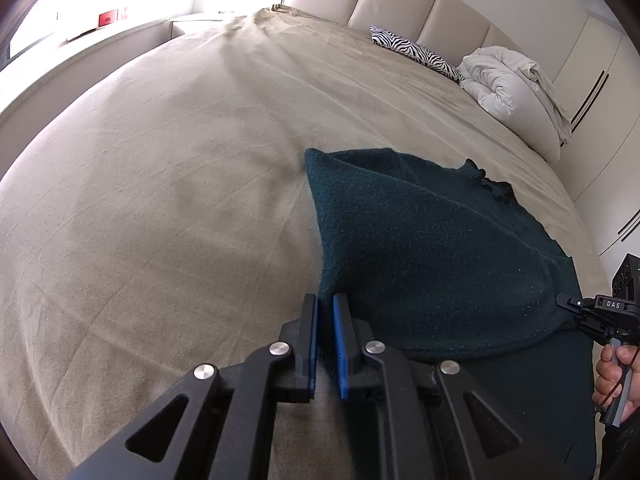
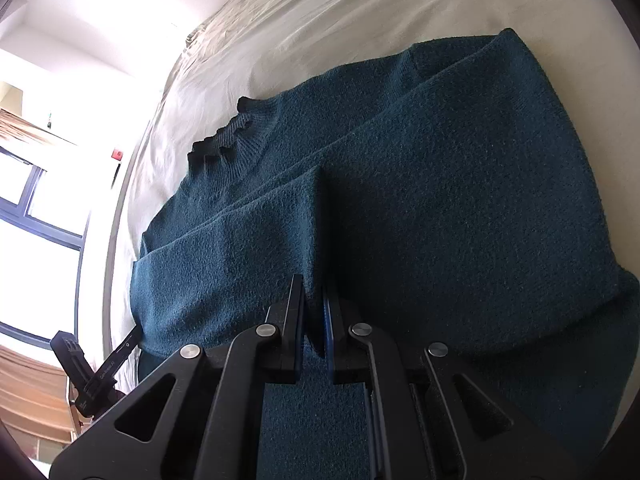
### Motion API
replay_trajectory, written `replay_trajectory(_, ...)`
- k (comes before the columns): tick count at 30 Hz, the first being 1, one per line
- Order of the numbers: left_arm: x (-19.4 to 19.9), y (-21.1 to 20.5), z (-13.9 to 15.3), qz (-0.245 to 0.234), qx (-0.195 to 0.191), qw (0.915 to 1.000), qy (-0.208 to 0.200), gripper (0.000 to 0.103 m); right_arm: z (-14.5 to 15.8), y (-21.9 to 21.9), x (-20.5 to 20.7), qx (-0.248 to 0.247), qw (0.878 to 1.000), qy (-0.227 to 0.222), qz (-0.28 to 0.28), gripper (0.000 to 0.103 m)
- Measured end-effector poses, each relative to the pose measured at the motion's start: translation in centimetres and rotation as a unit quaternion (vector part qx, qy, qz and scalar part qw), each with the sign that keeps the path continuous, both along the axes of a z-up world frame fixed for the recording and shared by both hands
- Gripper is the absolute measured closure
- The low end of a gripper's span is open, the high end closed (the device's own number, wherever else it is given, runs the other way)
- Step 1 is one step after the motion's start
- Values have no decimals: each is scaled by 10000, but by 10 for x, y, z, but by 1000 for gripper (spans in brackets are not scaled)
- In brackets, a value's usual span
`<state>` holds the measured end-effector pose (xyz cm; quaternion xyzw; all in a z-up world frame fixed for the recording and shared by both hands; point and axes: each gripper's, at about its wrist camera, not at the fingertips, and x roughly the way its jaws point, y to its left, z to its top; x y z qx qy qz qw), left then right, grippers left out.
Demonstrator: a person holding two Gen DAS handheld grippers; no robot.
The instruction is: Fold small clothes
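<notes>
A wide bed under a beige sheet bears everything here. Near its padded headboard lie a bunched white duvet and a zebra-print pillow.

On the sheet's near side lies the dark teal knit sweater, its ribbed collar pointing toward the headboard. Its lower part is lifted and doubled over the body, making a soft rolled fold, and one long crease runs slantwise across the upper layer.

The left gripper is clenched on the sweater's raised edge, cloth pinched between its blue pads. The right gripper likewise clamps a ridge of the knit, which stands up between its black fingers.

The sweater's sleeves cannot be made out, and its nearest hem is hidden behind the gripper frames. The window side is washed out by glare.
</notes>
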<state>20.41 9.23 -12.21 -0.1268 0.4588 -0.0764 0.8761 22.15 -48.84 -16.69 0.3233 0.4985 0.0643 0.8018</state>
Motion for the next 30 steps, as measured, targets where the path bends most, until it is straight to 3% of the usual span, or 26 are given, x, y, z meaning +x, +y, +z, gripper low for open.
replay_trajectory(3, -4, 0, 2, -22, -23, 9999, -99, 85, -8, -3, -1, 134, 9999, -88, 4, 97)
replay_trajectory(7, -15, 6, 10, 62, -52, 9997, -221, 64, -4, -18, -18, 343, 9986, -156, -363, 94)
replay_trajectory(11, -25, 7, 29, 190, 154, 9986, -475, 62, 23, -23, -34, -132, 9958, -458, -779, 93)
replay_trajectory(15, -22, -8, 56, -58, 137, 9951, -973, 62, 40, -1, -21, 173, 9966, -784, -187, 93)
replay_trajectory(18, -2, -25, 49, -383, 172, 9964, -731, 62, 28, 18, -8, 424, 9965, -704, 166, 93)
replay_trajectory(21, 11, -36, 18, -530, 406, 9976, -177, 63, -2, 22, -4, 523, 9984, -214, 96, 93)
replay_trajectory(24, -2, -27, 13, -437, 332, 9981, -292, 64, -10, 7, -22, 953, 9947, -373, -81, 94)
replay_trajectory(25, -6, -24, 13, -347, 387, 9983, -247, 58, -8, 2, -28, 963, 9945, -395, -128, 94)
replay_trajectory(27, -18, -14, 13, -293, 205, 9992, -194, 57, -1, -7, -42, 828, 9954, -436, -225, 94)
replay_trajectory(30, -48, -3, 21, -181, 254, 9992, -244, 55, 12, -17, -73, 445, 9972, -481, -360, 93)
